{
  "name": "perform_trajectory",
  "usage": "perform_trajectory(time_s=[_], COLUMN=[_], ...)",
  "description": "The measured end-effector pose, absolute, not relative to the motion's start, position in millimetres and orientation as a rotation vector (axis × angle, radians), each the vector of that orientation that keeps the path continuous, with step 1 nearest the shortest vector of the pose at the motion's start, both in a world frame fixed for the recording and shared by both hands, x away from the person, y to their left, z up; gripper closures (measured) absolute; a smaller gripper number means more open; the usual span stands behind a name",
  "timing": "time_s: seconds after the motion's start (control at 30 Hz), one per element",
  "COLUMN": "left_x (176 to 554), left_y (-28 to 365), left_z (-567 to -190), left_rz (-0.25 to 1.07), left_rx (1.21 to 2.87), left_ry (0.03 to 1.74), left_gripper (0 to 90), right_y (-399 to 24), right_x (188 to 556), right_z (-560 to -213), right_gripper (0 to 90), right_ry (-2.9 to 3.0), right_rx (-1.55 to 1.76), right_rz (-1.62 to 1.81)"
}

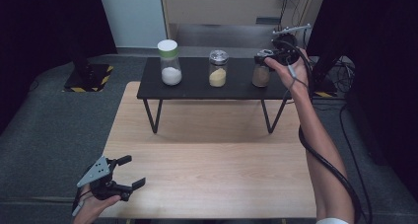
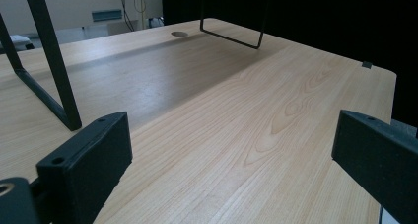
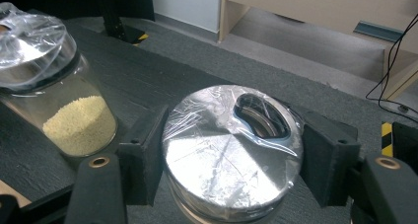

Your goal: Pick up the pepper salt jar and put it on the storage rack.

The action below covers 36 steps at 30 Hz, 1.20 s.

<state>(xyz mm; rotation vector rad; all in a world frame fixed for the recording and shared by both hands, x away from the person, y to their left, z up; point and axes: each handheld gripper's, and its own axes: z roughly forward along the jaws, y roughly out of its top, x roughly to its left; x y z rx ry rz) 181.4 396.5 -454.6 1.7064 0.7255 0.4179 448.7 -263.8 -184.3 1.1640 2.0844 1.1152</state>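
Three glass jars stand in a row on a low black shelf [image 1: 197,91]. One has white powder and a white-green cap [image 1: 169,63], one has yellow grains [image 1: 218,68], and one has brown powder [image 1: 261,76]. My right gripper [image 1: 266,56] is over the brown jar at the shelf's right end. In the right gripper view its jaws press both sides of that jar's silver, film-wrapped lid [image 3: 222,155], with the right gripper [image 3: 231,150] shut on it. The yellow-grain jar [image 3: 74,120] stands to its left. My left gripper [image 1: 134,170] rests open at the table's front left corner, jaws wide with nothing between them [image 2: 231,135].
The shelf stands on thin black wire legs [image 2: 54,66] at the far half of a light wooden table [image 1: 212,155]. A cable [image 1: 325,160] trails along the right forearm. Grey carpet surrounds the table, and a black stand base with yellow stripes [image 1: 88,78] sits at far left.
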Motion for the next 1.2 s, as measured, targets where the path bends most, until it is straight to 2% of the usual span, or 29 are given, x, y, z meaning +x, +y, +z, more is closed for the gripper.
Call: perform_trajectory(time_s=[0.73, 0.97, 1.2], left_x=[181.5, 181.4, 181.2], left_y=[396.4, 396.2, 396.2], left_z=[-454.5, -454.5, -454.2], left_rz=[0.418, 0.417, 0.419], left_rx=[1.709, 1.707, 1.709], left_ry=[0.725, 0.726, 0.725], left_gripper=[0.5, 0.5, 0.5], right_y=[-271.2, -275.4, -286.3], right_x=[449.8, 445.5, 432.4], right_z=[-192.7, -196.1, -185.8], right_gripper=[34.3, 10.1, 7.1], right_ry=[2.074, 2.045, 1.969], right_rx=[1.170, 1.124, 1.084], right_rz=[1.144, 1.181, 1.272])
